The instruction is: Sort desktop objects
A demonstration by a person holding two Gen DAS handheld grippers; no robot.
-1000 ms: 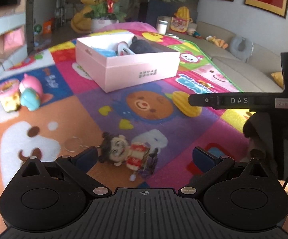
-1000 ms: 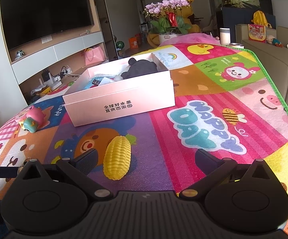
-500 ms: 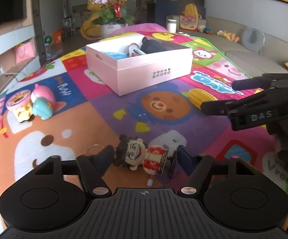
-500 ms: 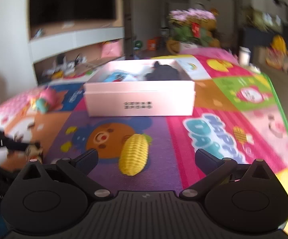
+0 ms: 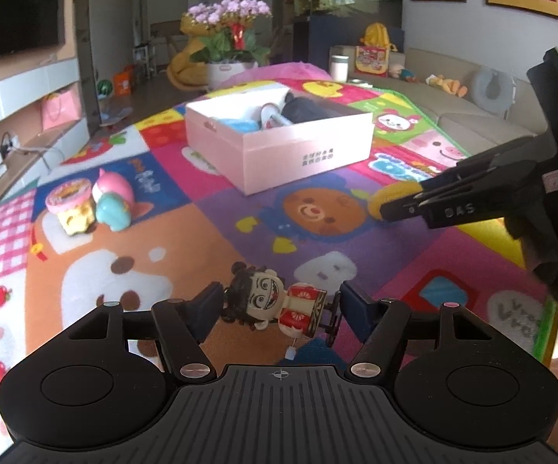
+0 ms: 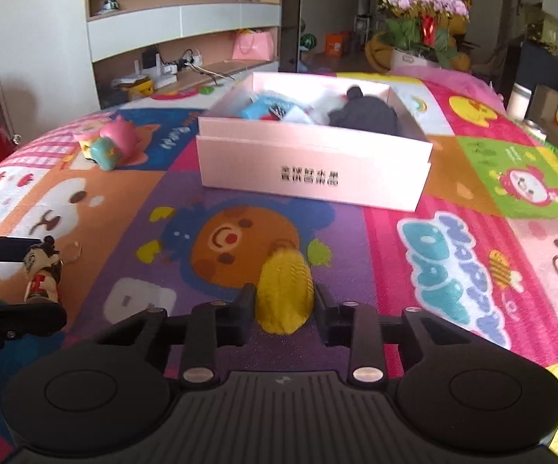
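We see our left hand-held gripper (image 5: 279, 309) angled down toward the cartoon play mat (image 5: 186, 239), its two fingers clamped on a small grinning doll figurine (image 5: 275, 305) that lies sideways between the pads, dark-haired head against the left finger and red-and-white body toward the right one. In the right wrist view the same figurine shows at the far left edge, held between black fingers.

Our right hand-held gripper (image 6: 284, 303) also tilts downward, and its jaws are closing around a yellow toy corn cob (image 6: 284, 294); the cob sits lengthwise between the fingers, which touch its sides. From the left wrist view this gripper reaches in from the right, its tips at the cob's end.

Beyond both grippers the open pink cardboard box (image 6: 317, 172) stands on the mat, already holding a black plush toy (image 6: 368, 116), something blue and something white. To the left of the box, well apart from it, a pink-and-teal toy (image 5: 111, 205) lies just beside a doughnut-topped toy (image 5: 68, 205). A pot of purple flowers (image 5: 228, 27) stands behind the mat.
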